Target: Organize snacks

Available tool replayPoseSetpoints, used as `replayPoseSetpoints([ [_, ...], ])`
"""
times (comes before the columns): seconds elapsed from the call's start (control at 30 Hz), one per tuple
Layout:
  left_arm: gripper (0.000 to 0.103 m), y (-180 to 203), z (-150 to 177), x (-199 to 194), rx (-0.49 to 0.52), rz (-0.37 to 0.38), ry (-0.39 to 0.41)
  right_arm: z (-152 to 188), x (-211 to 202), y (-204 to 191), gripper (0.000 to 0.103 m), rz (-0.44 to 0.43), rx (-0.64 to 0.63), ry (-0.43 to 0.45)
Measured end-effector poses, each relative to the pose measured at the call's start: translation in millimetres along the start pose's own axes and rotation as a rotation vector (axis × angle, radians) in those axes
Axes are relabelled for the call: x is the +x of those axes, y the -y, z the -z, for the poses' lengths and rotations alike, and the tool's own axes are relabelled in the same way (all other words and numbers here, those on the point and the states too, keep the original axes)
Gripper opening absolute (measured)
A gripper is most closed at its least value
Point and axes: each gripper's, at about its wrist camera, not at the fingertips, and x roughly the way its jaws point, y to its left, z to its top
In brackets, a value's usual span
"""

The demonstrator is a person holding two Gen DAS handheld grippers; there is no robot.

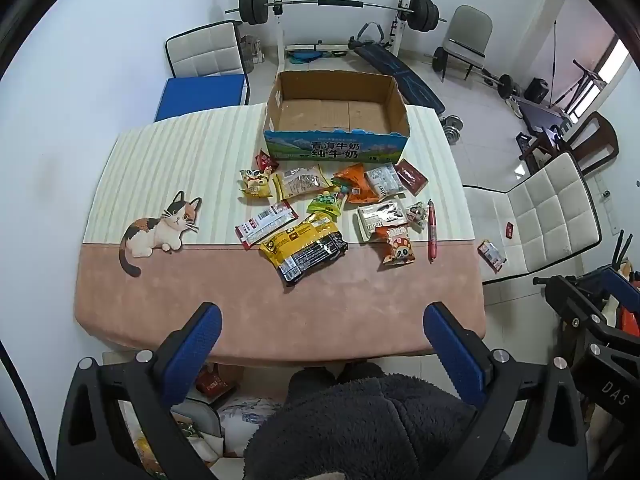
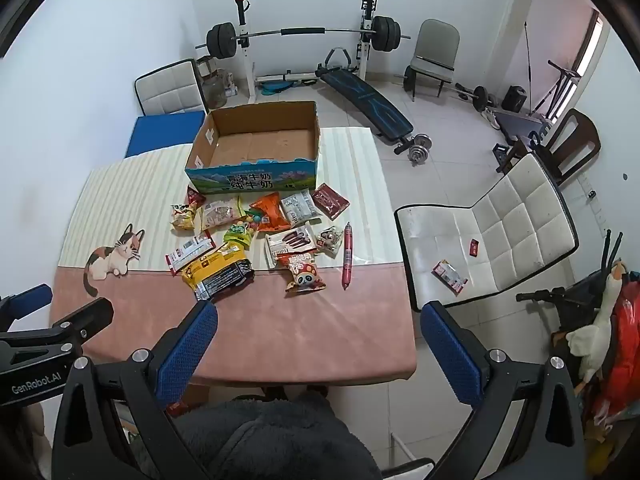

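Several snack packets lie scattered mid-table: a yellow-black bag (image 1: 303, 250) (image 2: 218, 271), a panda packet (image 1: 399, 249) (image 2: 306, 274), a red sausage stick (image 1: 432, 229) (image 2: 347, 255), an orange bag (image 1: 355, 184) (image 2: 270, 208). Behind them stands an empty cardboard box (image 1: 336, 118) (image 2: 256, 142) with a blue printed front. My left gripper (image 1: 322, 334) hovers open above the table's near edge, nothing between its blue fingers. My right gripper (image 2: 318, 334) is open too, held over the near right part of the table, nothing in it.
The table (image 1: 200, 292) wears a pink and striped cloth with a cat picture (image 1: 160, 230). A white chair (image 2: 500, 232) at the right carries two small packets. Another white chair (image 1: 208, 56), a weight bench and barbell rack fill the room behind. The person's dark fleece sleeve (image 1: 360, 420) is below.
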Motion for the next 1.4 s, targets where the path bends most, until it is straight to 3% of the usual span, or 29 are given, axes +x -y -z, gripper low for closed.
replayPoseSetpoints([
  [1.4, 0.103, -4.0, 2.2, -3.3, -0.020, 0.025, 0.032, -0.6, -6.5, -7.9, 0.103, 0.001, -0.009, 0.019],
])
